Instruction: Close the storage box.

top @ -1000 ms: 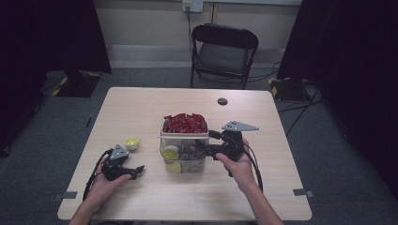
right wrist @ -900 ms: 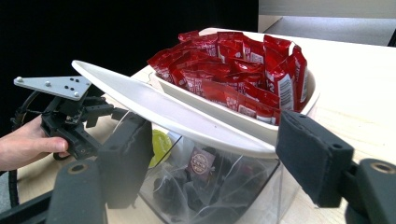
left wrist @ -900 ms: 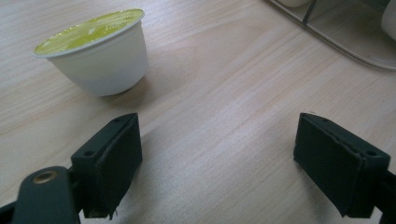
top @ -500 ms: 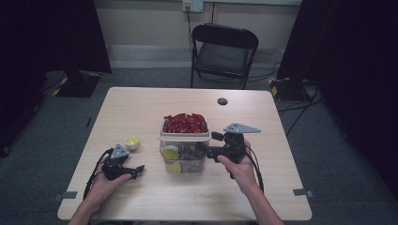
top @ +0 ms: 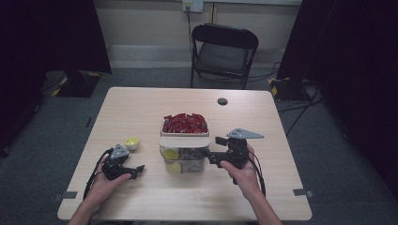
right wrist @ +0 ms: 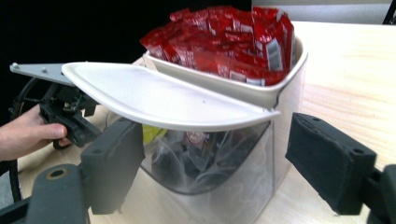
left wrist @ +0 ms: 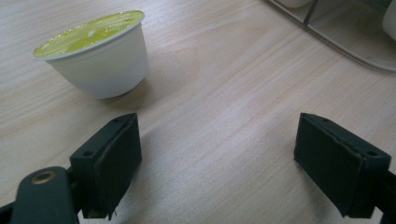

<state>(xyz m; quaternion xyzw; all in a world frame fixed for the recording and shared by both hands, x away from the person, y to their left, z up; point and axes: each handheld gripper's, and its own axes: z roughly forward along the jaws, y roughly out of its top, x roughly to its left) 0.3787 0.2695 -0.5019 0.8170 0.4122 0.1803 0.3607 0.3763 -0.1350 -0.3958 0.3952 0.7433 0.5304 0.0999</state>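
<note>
Sitting at frame centre of the high view on the tabletop (top: 141, 112): a clear organiser bin (top: 184, 158) with a pale lid (top: 184, 141) and a tray of red sachets (top: 185, 123) behind it. Revealing, in the right gripper view, the lid (right wrist: 159, 98) tilting over tangled packets inside the clear wall (right wrist: 215, 163), sachets (right wrist: 229, 37) heaping at upper centre. Showing, in the left gripper view, a white pod with a green foil top (left wrist: 95, 53) at upper left, standing just ahead of one jaw.

Resting low at lower left: left gripper (top: 136, 169), jaws apart, gripping nothing. Pointing level at the bin from its right: right gripper (top: 210, 157), jaws having just been opening, bin between them, pads not pressing.
</note>
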